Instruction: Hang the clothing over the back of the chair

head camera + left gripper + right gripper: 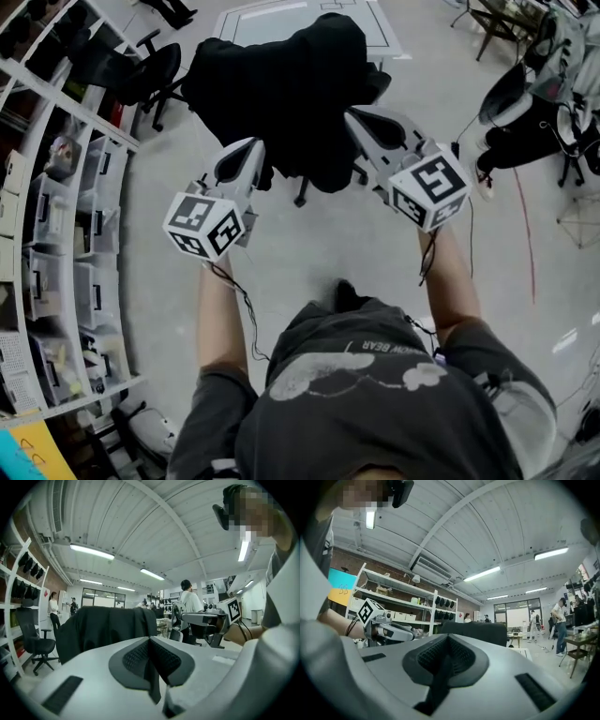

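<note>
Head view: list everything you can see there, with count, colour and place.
garment: one, black, draped over the chair back, upper centre
chair: one, dark, mostly hidden under the garment; only its base shows
office chair: one, black, upper left, beside the shelving
shelving: one unit, white, left edge, holding bins
panel: one, white with dark lines, top centre behind the garment
other person: one, dark trousers, upper right
shirt: one, grey, on the wearer, bottom centre
left gripper: one, grey, jaws together and empty, at the garment's lower left edge
right gripper: one, grey, jaws together and empty, at the garment's right edge
</note>
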`<state>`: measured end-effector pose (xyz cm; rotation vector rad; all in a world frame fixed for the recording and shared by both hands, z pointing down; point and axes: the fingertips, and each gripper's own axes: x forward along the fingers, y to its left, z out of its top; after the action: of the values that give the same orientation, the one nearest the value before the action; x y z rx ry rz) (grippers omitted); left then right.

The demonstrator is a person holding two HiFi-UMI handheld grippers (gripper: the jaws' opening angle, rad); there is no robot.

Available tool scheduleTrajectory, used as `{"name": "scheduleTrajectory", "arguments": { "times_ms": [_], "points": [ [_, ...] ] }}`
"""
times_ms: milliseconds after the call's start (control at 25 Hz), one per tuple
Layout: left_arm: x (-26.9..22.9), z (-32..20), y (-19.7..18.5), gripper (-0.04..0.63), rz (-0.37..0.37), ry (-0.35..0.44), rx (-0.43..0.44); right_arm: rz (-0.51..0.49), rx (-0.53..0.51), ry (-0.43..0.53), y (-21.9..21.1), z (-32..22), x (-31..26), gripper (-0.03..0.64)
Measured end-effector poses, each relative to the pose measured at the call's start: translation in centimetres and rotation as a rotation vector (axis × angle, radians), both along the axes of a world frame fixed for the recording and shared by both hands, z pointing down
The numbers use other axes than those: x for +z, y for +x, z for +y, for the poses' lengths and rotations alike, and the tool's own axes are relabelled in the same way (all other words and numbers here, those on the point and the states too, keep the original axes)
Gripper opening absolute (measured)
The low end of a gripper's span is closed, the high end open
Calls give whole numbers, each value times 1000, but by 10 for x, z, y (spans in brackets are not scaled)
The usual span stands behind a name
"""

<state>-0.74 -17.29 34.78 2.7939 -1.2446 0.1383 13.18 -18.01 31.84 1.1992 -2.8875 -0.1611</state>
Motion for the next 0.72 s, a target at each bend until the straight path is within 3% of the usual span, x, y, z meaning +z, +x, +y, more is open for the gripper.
{"name": "scheduleTrajectory", "arguments": {
  "times_ms": [200,480,720],
  "points": [
    [33,15,-10,0,51,-54,12,62,55,-28,-12,9,33,-8],
    [76,68,-33,0,90,-148,45,17,108,-113,-25,64,64,-8],
    [87,119,-47,0,8,-150,53,31,141,-184,-34,119,87,-8]
  ]
}}
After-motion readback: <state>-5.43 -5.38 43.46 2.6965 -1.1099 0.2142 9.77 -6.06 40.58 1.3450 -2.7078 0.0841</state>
